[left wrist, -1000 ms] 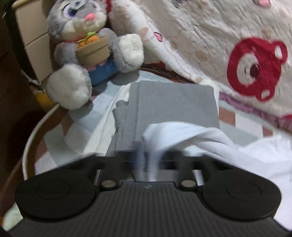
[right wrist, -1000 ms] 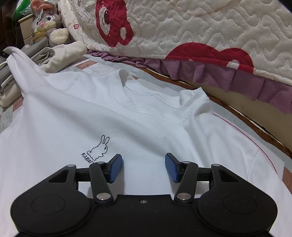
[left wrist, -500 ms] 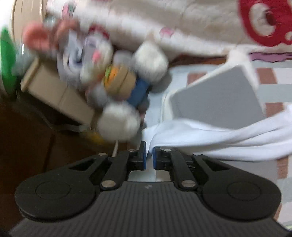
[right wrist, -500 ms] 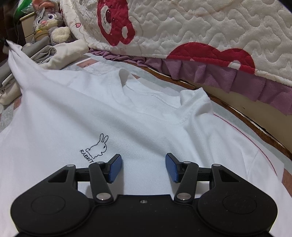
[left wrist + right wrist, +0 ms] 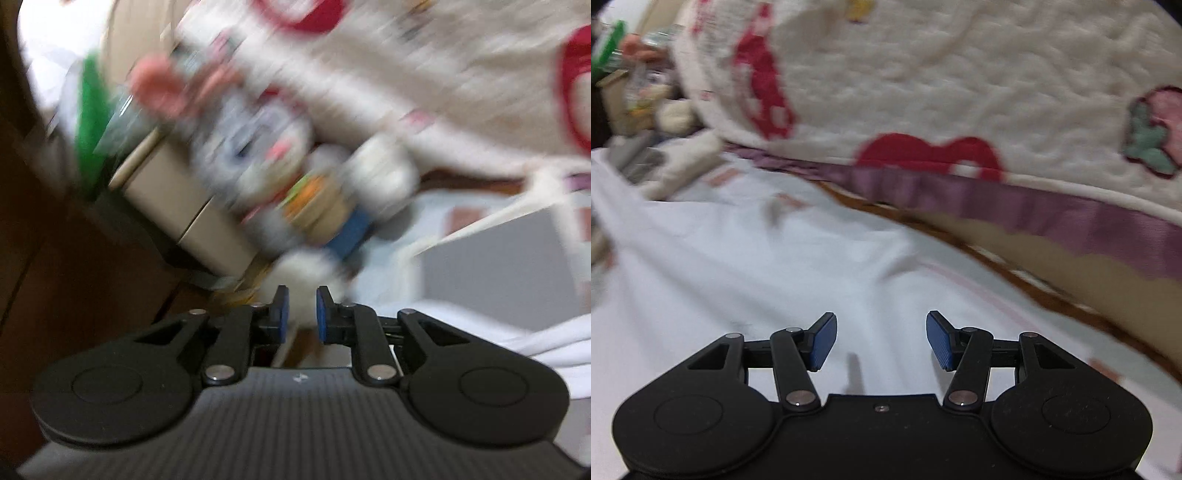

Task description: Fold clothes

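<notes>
A white T-shirt (image 5: 738, 266) lies spread on the bed, filling the lower half of the right wrist view. My right gripper (image 5: 881, 339) hovers just above it, open, with nothing between its blue pads. In the blurred left wrist view, part of the white T-shirt (image 5: 546, 336) lies at the lower right, beside a folded grey garment (image 5: 498, 269). My left gripper (image 5: 300, 310) is apart from the shirt and points toward the bed's edge. Its jaws are opening, with a narrow gap and nothing between them.
A grey plush rabbit (image 5: 295, 177) sits at the bed's corner next to a beige drawer unit (image 5: 177, 206). A cream quilt (image 5: 923, 74) with red bear prints and a purple frill is heaped along the far side. Folded clothes (image 5: 665, 166) are stacked at the left.
My left gripper let go of the white shirt's sleeve, parted its jaws, rose and swung left toward the plush rabbit. My right gripper, still open, moved forward over the shirt past the rabbit print.
</notes>
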